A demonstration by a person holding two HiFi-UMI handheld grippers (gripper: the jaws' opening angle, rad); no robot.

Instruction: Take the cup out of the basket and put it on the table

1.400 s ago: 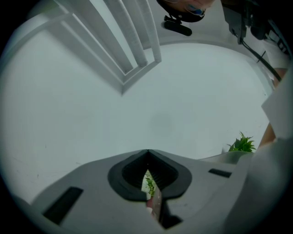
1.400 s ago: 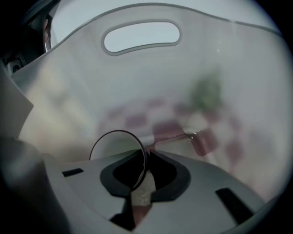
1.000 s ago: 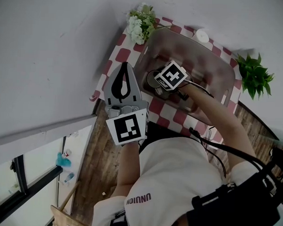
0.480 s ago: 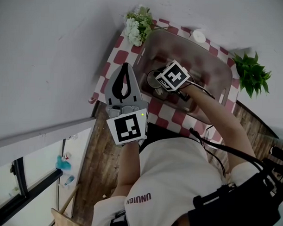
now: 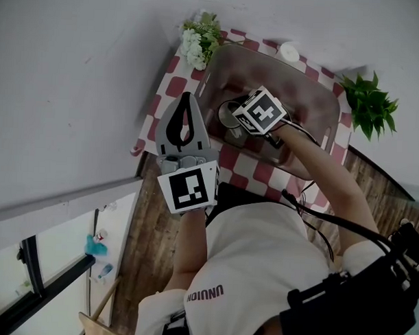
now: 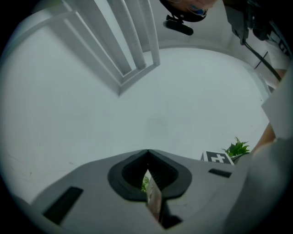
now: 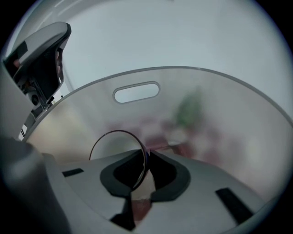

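Checked red-and-white table [image 5: 172, 86] against a white wall, wooden floor [image 5: 146, 223] at its near side. Clear plastic basket [image 5: 323, 99] takes up most of the tabletop.

Right gripper [image 7: 146, 154]: jaws pinched on the rim of the clear cup [image 5: 227, 114], one jaw inside the rim, one outside. Cup is upright in the basket's left part, close to the left wall. Can't tell if its base touches the basket floor. Far basket wall with its handle slot rises ahead of the jaws in the right gripper view.

Left gripper [image 5: 186, 101]: jaws together, nothing between them, held above the table's left edge just outside the basket wall and pointed at the wall. Near the right gripper, not touching.

Around the basket: white flowers [image 5: 195, 40] at the far left corner, green plant [image 5: 366, 107] off the right end, small white round item [image 5: 289, 53] behind the far wall. Bare cloth shows as a strip left of the basket and a strip along the near edge. Right forearm crosses the near basket rim.
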